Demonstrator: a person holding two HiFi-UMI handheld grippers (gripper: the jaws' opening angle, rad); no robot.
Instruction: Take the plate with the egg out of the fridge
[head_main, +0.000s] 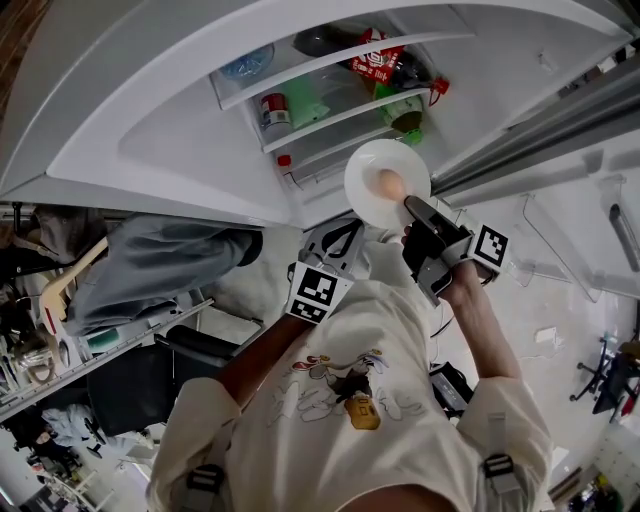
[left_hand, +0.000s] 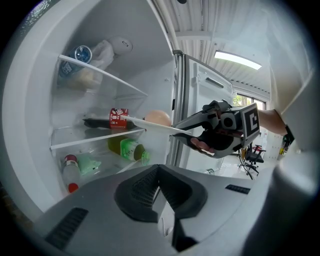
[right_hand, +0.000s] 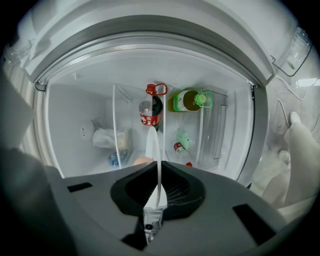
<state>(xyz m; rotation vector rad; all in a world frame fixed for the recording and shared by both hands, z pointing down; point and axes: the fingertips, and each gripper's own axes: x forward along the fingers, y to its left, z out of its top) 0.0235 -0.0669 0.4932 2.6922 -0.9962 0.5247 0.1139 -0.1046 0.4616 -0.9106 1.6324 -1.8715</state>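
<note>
White fridge (head_main: 150, 140), thin round plate (head_main: 368, 168) in right gripper (head_main: 411, 206)

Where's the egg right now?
Head view, centre: the egg sits on the white plate, which the right gripper clamps by its rim at the front of the open fridge, near the cola bottle.

The mouth of the open white fridge (head_main: 150, 130) is partly filled by your white round plate (head_main: 370, 160). Close behind its far rim a dark cola bottle with a red label (head_main: 385, 62) lies on the glass shelf (head_main: 330, 118), and a green-capped bottle of yellow-green liquid (head_main: 405, 115) lies under that shelf. The open fridge door (head_main: 570, 170) walls your right side. Below the plate, air is free around your left gripper (left_hand: 159, 170), whose jaws are together.
</note>
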